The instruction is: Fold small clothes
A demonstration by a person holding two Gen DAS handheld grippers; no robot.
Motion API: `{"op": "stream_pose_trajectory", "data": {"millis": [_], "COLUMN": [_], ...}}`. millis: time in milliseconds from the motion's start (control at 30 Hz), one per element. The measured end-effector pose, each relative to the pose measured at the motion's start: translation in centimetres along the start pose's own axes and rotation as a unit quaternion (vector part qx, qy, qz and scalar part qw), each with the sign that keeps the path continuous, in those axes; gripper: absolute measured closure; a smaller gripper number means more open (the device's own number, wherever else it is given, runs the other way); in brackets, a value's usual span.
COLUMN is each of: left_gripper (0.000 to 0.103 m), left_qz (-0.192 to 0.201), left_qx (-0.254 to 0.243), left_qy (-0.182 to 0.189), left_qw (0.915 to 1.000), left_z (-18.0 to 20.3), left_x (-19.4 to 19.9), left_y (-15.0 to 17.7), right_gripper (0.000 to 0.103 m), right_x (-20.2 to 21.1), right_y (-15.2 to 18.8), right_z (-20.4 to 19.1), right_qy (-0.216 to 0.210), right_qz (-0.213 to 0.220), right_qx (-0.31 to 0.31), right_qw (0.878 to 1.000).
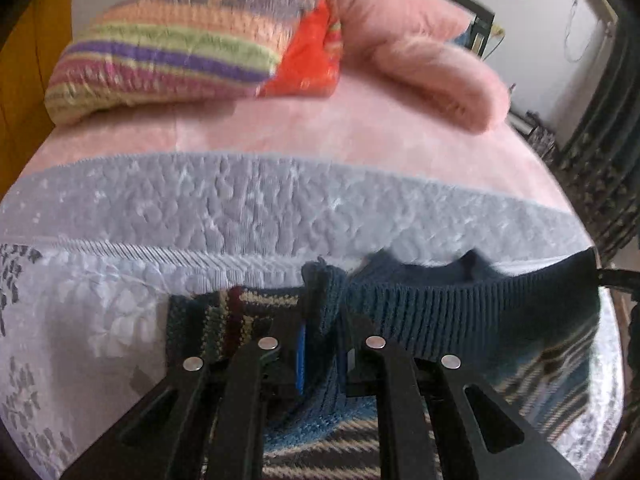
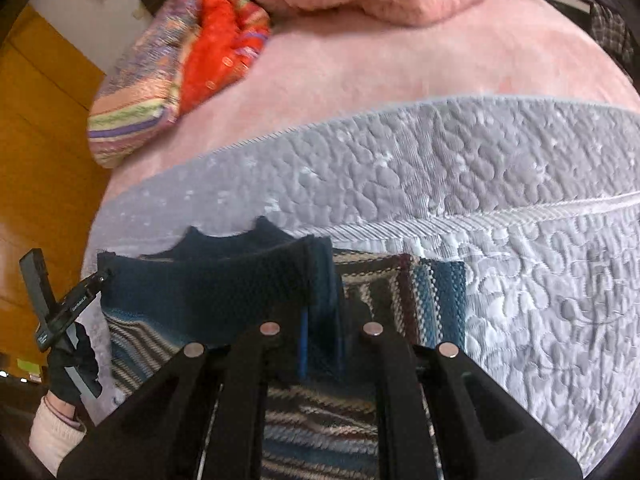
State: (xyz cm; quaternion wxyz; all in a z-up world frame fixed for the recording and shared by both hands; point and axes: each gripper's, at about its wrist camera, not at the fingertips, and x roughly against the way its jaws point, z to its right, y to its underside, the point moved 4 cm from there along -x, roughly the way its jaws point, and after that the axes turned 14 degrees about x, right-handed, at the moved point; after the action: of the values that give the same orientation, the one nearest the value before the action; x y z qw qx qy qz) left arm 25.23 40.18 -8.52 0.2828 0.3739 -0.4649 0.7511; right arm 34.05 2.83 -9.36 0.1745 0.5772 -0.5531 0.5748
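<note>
The left gripper (image 1: 322, 344) is seen at the bottom of the left wrist view as matte black, with 4 angled struts, each capped by a round silver rivet. A blue strip is visible along 1 inner finger. The right gripper (image 2: 322, 332) is built alike in black, with 4 silver rivets and a blue strip. At the lower left of the right wrist view, a black glove (image 2: 74, 364) and a pale knitted cuff (image 2: 54, 432) are worn.
</note>
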Motion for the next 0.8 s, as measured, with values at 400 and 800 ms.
{"op": "stream_pose_trajectory", "data": {"millis": [400, 800], "left_gripper": [0.086, 0.065], "left_qz": [-0.037, -0.033], "left_qx": [0.014, 0.122], "left_qy": [-0.027, 0.017], "left_qw": [0.9988, 0.9918], "left_z": [-1.8, -4.3], "left_x": [-5.4, -1.6], "left_y": [1.1, -0.5], "right_gripper": [0.094, 0.069], "right_x": [-6.4, -2.0], "right_y": [0.7, 1.5], "right_z": [1.8, 2.6], "right_qy": [0.032, 0.033], "right_qz": [-0.050, -0.018], "right_qx": [0.001, -0.017], "right_qw": [0.998, 0.999]}}
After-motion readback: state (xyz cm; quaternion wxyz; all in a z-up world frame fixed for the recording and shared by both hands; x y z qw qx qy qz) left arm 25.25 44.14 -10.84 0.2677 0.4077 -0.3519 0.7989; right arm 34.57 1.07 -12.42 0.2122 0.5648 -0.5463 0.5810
